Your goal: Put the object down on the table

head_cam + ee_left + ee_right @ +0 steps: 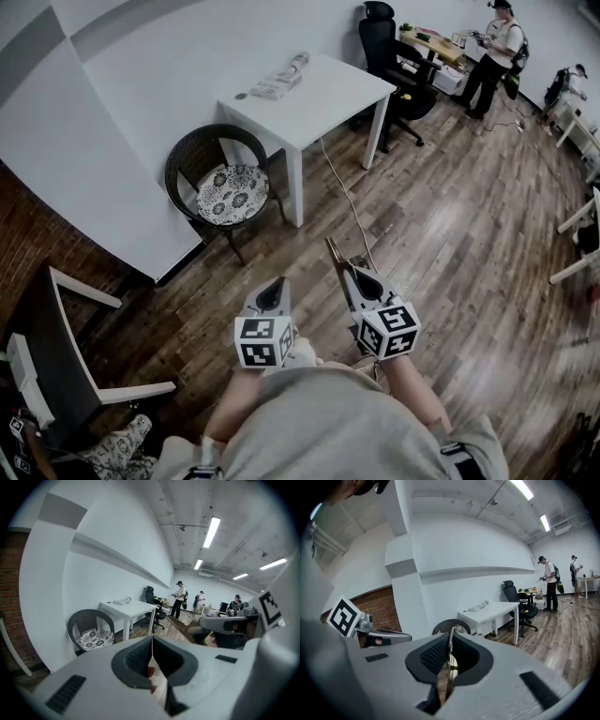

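Wicker chair (187,155), apparently, beside white table (323,94).

Left gripper (273,285), right gripper (351,274) abreast, jaws closed

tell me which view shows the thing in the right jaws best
The left gripper view: the thin brown strip lies side-on there, its flat length sticking out past the jaws. The head view shows it from above, shorter. The right gripper view shows only its thin edge, pinched between the jaws.
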{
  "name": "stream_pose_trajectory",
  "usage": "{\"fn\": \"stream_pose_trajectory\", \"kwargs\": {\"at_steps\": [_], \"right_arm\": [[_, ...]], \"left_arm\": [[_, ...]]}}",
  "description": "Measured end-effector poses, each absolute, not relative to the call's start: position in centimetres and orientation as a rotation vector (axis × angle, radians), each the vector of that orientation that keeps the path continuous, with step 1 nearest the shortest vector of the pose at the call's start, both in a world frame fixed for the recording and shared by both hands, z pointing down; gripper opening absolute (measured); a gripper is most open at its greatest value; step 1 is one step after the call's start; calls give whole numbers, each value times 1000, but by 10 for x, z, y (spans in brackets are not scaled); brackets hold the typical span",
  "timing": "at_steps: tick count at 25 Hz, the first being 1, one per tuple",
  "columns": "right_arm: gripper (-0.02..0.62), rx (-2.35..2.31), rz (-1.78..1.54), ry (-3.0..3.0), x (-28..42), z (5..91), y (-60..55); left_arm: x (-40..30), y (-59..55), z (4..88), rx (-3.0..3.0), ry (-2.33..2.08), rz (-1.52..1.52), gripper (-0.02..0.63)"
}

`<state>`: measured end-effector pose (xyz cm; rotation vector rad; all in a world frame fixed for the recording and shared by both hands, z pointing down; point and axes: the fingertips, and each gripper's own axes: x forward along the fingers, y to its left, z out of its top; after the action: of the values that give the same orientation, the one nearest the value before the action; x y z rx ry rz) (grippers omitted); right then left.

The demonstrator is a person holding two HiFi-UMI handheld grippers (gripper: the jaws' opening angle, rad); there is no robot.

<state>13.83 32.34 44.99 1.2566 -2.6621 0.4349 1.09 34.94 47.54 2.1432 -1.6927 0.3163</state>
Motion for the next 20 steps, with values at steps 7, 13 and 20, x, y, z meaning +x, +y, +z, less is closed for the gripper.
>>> {"fn": "stream_pose_trajectory", "kwargs": {"at_steps": [7, 13, 20], "right_arm": [[17, 1261, 476, -2666, 143, 453, 310], [17, 1267, 482, -2653, 142, 461, 281], [17, 1268, 454, -2638, 130, 463, 222]], "left_arm": [[14, 335, 476, 2136, -1686, 321, 9], [11, 303, 486, 2127, -1679, 322, 9], [-2, 244, 490, 2130, -1677, 320, 9]]}}
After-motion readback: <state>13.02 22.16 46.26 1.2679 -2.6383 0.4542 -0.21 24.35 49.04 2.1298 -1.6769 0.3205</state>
